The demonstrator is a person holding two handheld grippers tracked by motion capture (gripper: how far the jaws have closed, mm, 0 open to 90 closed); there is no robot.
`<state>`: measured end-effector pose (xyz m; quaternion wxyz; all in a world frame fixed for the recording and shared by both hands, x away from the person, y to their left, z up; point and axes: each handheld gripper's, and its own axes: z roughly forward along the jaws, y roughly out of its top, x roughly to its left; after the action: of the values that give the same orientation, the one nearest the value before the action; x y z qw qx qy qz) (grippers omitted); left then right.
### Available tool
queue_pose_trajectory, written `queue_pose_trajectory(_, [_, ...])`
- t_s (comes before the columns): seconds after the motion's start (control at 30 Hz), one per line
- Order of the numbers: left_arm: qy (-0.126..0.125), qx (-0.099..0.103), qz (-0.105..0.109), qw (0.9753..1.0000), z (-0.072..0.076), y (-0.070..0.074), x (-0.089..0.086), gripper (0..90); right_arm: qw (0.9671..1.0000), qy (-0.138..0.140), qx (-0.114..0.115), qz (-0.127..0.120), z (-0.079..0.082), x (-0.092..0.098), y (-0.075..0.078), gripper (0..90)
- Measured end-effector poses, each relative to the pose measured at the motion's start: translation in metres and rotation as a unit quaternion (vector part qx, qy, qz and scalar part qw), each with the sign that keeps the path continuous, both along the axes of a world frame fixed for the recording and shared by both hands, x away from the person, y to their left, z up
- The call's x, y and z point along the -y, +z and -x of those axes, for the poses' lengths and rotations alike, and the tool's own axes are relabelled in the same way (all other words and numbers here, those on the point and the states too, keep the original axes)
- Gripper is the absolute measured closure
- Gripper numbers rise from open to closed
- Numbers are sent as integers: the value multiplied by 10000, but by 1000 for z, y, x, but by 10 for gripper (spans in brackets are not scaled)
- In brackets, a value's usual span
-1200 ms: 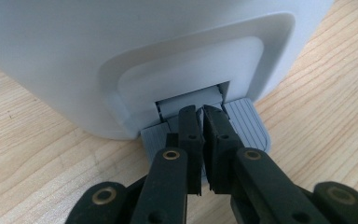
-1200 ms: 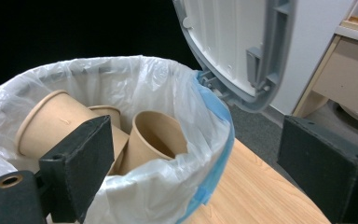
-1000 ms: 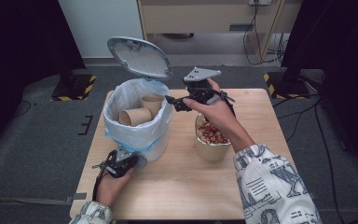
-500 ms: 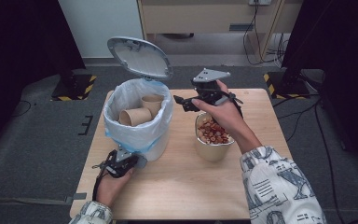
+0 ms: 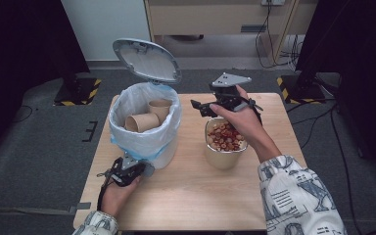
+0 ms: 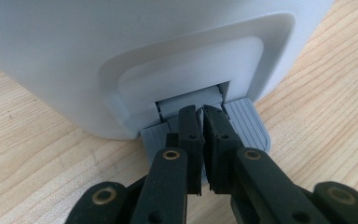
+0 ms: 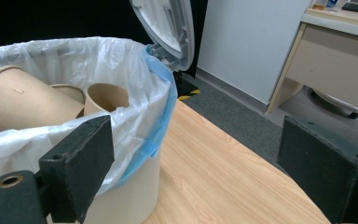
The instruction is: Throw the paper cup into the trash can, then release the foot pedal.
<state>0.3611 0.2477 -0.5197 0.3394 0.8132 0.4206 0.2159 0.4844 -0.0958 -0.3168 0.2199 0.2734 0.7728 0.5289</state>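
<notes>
Paper cups lie in the bin, left of the bowl, apparently apart, on the table.

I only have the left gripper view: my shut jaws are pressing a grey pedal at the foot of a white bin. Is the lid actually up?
Observer: Yes. In the high view the lid stands tilted open behind the bin.
Operator: What's inside the bin?
Observer: A white liner bag with brown paper cups lying in it.
Operator: Where is the right gripper?
Observer: The right gripper hangs open and empty between the bin and a paper bowl, above the table.
Operator: What's in that bowl?
Observer: Small red and tan pieces; what they are, I cannot tell.
</notes>
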Motion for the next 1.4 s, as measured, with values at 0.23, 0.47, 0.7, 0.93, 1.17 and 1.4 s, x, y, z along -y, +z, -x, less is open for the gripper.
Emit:
queue_pose_trajectory(0.23, [1, 1, 0, 10000, 0, 0, 0, 854, 10000, -91, -26, -12, 0, 9, -4, 109])
queue_pose_trajectory(0.47, [2, 4, -5, 10000, 0, 0, 0, 854, 9999, -166, -32, -5, -1, 19, -6, 109])
queue_pose_trajectory(0.7, [3, 2, -4, 10000, 0, 0, 0, 854, 9994, -330, -55, -3, -1, 38, -11, 108])
queue_pose_trajectory(0.93, [2, 7, -7, 10000, 0, 0, 0, 853, 9985, -532, -108, -42, -1, 59, -18, 108])
queue_pose_trajectory(1.17, [9, 34, -15, 10000, 1, 0, 0, 850, 9975, -692, -132, -60, 0, 77, -25, 108])
queue_pose_trajectory(1.4, [177, 94, -40, 9998, 1, 0, -1, 745, 9965, -811, -173, -86, 0, 90, -30, 108])
